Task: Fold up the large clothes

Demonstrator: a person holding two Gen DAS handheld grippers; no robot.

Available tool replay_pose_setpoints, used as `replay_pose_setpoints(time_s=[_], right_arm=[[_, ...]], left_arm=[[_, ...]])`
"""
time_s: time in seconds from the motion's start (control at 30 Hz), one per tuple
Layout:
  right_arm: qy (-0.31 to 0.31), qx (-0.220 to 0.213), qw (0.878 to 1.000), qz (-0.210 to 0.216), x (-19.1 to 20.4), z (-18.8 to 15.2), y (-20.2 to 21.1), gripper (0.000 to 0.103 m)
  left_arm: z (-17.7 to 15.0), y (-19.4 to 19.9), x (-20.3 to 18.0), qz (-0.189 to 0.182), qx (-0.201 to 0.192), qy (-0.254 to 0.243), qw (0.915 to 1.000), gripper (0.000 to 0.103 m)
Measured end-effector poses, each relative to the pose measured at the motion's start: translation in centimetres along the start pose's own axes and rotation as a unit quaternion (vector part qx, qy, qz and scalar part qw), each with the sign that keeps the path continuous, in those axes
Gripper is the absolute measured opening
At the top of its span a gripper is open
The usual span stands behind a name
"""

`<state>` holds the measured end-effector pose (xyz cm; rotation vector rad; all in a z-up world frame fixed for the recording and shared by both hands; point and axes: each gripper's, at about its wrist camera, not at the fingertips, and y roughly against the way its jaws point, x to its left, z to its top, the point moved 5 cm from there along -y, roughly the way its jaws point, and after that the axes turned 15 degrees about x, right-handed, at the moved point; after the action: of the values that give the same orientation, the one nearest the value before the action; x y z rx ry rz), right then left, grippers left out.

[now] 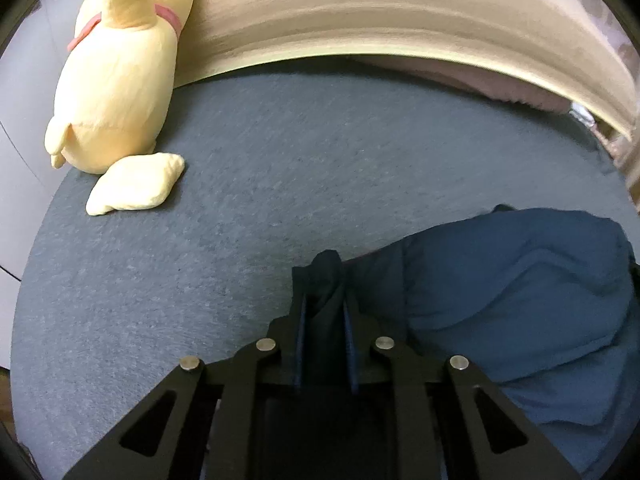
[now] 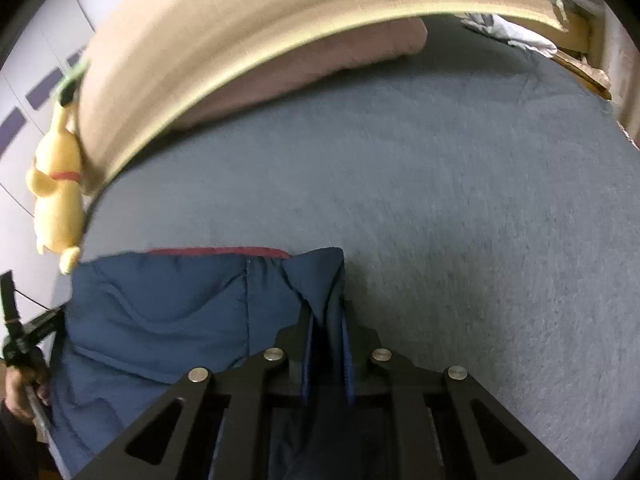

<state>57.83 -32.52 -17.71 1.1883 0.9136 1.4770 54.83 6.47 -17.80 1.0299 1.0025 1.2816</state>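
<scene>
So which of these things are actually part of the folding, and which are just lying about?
In the job:
- blue garment
- left gripper, shut on it
- right gripper, shut on it
- bed, the work surface

Lying about:
- yellow plush toy
- pink pillow
- headboard

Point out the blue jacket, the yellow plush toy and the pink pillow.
blue jacket (image 2: 160,312), right wrist view, its quilted front
yellow plush toy (image 1: 120,92), left wrist view, its back
pink pillow (image 2: 320,64), right wrist view, its side

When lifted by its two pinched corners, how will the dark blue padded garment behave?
The dark blue padded garment is probably floppy: it lies creased and bunches at the left gripper and the right gripper. It will likely sag between them. Its puffy look suggests lightness.
</scene>
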Motion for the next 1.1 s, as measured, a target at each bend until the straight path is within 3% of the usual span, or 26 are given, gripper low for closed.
replay_pose_setpoints(time_s=[0.17, 0.23, 0.27, 0.3, 0.37, 0.47, 0.57, 0.7, 0.8, 1.0, 1.1], right_arm=[[-0.016, 0.015, 1.000, -0.017, 0.0, -0.2, -0.9, 0.013], [-0.027, 0.011, 0.999, -0.016, 0.0, -0.3, -0.2, 0.019], [-0.032, 0.001, 0.999, -0.016, -0.1, -0.3, 0.6, 0.027], [-0.036, -0.014, 0.999, -0.016, -0.1, -0.3, 1.6, 0.046], [-0.049, -0.046, 0.997, -0.028, -0.3, -0.5, 3.8, 0.074], [-0.045, -0.103, 0.992, -0.048, 1.3, -0.5, 7.4, 0.074], [-0.002, -0.120, 0.992, -0.040, 5.5, -0.5, 8.7, 0.074], [0.083, -0.103, 0.990, -0.049, 11.8, -0.8, 6.1, 0.074], [0.099, -0.072, 0.991, -0.049, 14.0, -1.0, 3.0, 0.074], [0.080, -0.031, 0.993, -0.076, 13.9, 0.4, -1.0, 0.073], [0.075, -0.022, 0.993, -0.085, 13.6, 1.3, -1.7, 0.077]], left_arm=[[0.4, 0.0, 0.0, 0.030, 0.005, 0.001, 0.9995, 0.021], [0.4, 1.0, 0.2, 0.030, -0.006, 0.006, 0.9995, 0.021], [0.0, 1.8, 0.1, 0.029, -0.013, 0.008, 0.9995, 0.024], [-0.2, 2.8, 0.3, 0.029, -0.022, 0.012, 0.9993, 0.032], [-0.3, 5.0, 0.4, 0.035, -0.053, 0.020, 0.9978, 0.045], [-0.2, 9.0, -0.7, 0.053, -0.127, 0.029, 0.9901, 0.064], [-0.4, 10.8, -4.5, 0.047, -0.160, -0.012, 0.9859, 0.067], [-1.0, 8.9, -9.9, 0.048, -0.141, -0.079, 0.9858, 0.067], [-0.7, 5.9, -11.7, 0.053, -0.102, -0.095, 0.9889, 0.067], [1.5, 2.2, -12.0, 0.066, -0.062, -0.076, 0.9929, 0.069], [1.8, 1.5, -12.0, 0.078, -0.061, -0.079, 0.9919, 0.070]])
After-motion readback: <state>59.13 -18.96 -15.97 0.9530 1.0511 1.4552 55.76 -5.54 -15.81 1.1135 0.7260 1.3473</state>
